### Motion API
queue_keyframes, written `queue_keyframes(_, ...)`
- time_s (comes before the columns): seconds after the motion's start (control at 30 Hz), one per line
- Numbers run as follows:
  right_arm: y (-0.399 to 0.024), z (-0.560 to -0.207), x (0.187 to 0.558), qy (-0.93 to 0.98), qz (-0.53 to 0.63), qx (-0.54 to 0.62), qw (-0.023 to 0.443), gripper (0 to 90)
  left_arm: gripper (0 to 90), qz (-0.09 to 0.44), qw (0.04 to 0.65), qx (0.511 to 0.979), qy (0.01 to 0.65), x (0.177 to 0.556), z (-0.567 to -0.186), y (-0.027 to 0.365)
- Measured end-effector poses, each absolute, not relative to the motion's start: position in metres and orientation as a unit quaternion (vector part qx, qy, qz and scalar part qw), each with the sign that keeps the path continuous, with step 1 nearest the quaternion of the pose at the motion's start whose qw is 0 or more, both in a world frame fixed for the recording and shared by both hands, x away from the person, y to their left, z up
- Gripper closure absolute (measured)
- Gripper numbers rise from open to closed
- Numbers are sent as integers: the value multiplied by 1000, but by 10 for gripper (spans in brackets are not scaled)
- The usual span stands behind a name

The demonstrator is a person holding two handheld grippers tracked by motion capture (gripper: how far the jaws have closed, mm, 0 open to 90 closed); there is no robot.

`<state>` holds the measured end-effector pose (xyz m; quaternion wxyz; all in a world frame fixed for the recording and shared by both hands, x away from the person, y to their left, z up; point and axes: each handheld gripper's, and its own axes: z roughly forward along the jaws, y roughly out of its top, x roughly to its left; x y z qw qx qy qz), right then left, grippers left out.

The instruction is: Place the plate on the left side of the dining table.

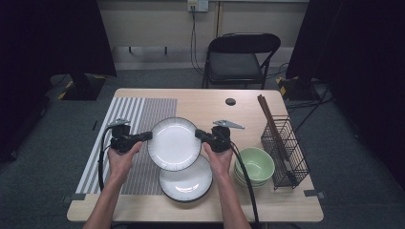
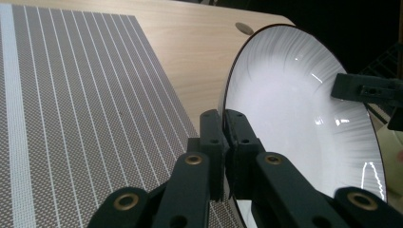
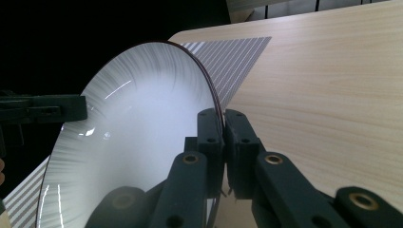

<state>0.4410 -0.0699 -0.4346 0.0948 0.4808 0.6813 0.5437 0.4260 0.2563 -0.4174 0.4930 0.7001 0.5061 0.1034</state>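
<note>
White ribbed plate (image 1: pixel 174 143) hangs level above the striped placemat's (image 1: pixel 125 117) right edge — left gripper (image 1: pixel 148 136) and right gripper (image 1: pixel 198 134) clamped on opposite rims.

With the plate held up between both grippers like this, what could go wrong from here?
Both grips are thin: the left gripper and right gripper pinch only opposite edges of the plate, so a slip on either side could tilt or drop it. It hangs partly over the second plate, so a fall might chip both.
</note>
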Motion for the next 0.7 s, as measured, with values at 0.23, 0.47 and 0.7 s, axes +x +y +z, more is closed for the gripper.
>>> queue_keyframes(0.23,-67,-426,443,685,546,473,99,858,872,111,492,703,501,427,-414,259)
queue_keyframes(0.47,-63,-426,447,689,545,469,97,859,872,115,490,704,502,429,-413,264)
queue_keyframes(0.7,-56,-414,452,691,551,456,104,859,873,125,495,697,503,429,-401,270)
